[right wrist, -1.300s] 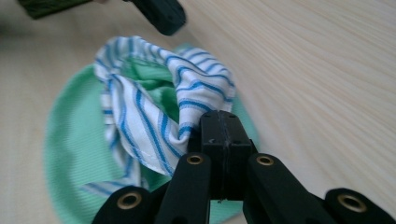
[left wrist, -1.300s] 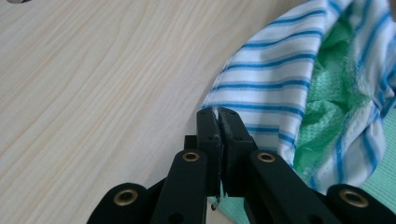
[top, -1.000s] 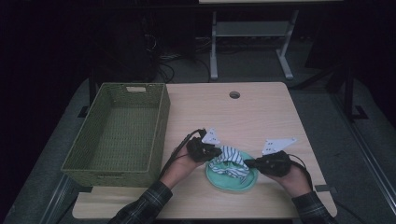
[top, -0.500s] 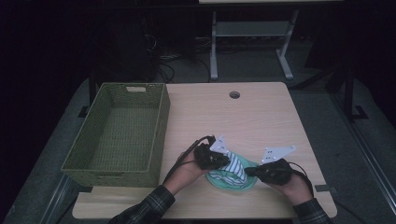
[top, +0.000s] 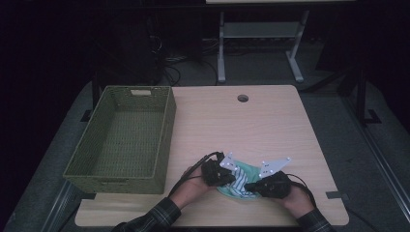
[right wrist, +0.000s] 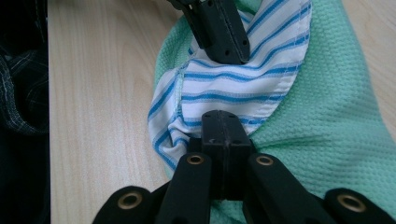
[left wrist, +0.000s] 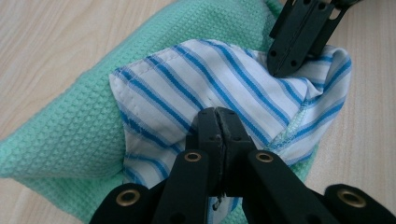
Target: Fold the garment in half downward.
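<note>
A: Biggest first. Wooden table [top: 270, 125], green woven basket [top: 123, 137] on its left part, long side running from the near edge toward the far one.

B: Task stuff?

A: Near the front edge, right of the basket, well apart from it. Mint green waffle cloth [top: 241, 181] flat-ish on the table, blue-and-white striped cloth [top: 238, 180] bunched on top of it.

B: Long axis of the striped one?

A: Runs roughly between the two grippers, left-right in the high view. Stripes follow that line. In the left gripper view [left wrist: 201, 100] one stitched corner points away to the left over the mint cloth.

B: Grippers?

A: Left gripper [top: 231, 178] has its jaws pinched together on a fold of the striped cloth; they have just been closing on it. Right gripper [top: 247, 186] is clamped tight on the opposite edge, clear in its own view [right wrist: 225, 122].

B: Both holding the same piece?

A: Yes, one at each end, tips close together over the mint cloth.
</note>
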A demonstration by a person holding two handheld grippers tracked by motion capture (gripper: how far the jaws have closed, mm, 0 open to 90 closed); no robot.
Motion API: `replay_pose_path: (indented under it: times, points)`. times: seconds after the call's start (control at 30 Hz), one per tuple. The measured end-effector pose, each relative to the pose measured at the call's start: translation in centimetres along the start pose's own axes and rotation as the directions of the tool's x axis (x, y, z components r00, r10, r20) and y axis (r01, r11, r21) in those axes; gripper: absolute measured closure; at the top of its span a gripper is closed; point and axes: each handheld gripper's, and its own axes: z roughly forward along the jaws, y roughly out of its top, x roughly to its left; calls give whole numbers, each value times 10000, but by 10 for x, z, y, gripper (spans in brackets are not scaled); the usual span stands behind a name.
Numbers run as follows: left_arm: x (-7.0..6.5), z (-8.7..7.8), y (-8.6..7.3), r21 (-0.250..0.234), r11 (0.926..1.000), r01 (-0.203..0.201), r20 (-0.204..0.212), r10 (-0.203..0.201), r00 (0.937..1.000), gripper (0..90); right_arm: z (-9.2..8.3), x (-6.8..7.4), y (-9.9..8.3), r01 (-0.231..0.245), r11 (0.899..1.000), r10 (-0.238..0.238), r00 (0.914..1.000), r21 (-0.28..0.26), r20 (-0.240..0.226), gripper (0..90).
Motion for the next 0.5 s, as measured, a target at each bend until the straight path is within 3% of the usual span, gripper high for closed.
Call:
replay_pose_path:
  times: [0.13, 0.2, 0.23, 0.37, 0.5]
  points:
    - [0, -9, 4, -12, 10000, 23, -10, -23, 10000, 852, -3, 1, 1, 168, 9998, -168, 9998, -79, 103, 899]
    - [4, -23, 11, -327, 9995, 54, -193, -61, 9998, 850, -15, 0, 3, 67, 9981, -49, 9995, -614, 299, 898]
    - [4, -23, 11, -327, 9995, 54, -193, -61, 9998, 846, -15, 0, 3, 67, 9981, -49, 9995, -614, 299, 898]
    - [17, -45, 26, -944, 9953, 222, -582, -277, 9979, 846, -35, -14, 6, -137, 9934, 249, 9949, -1135, 980, 899]
    - [28, -47, 33, -1243, 9912, 452, -751, -548, 9957, 846, -38, -24, 6, -289, 9925, 437, 9914, -1190, 1231, 899]
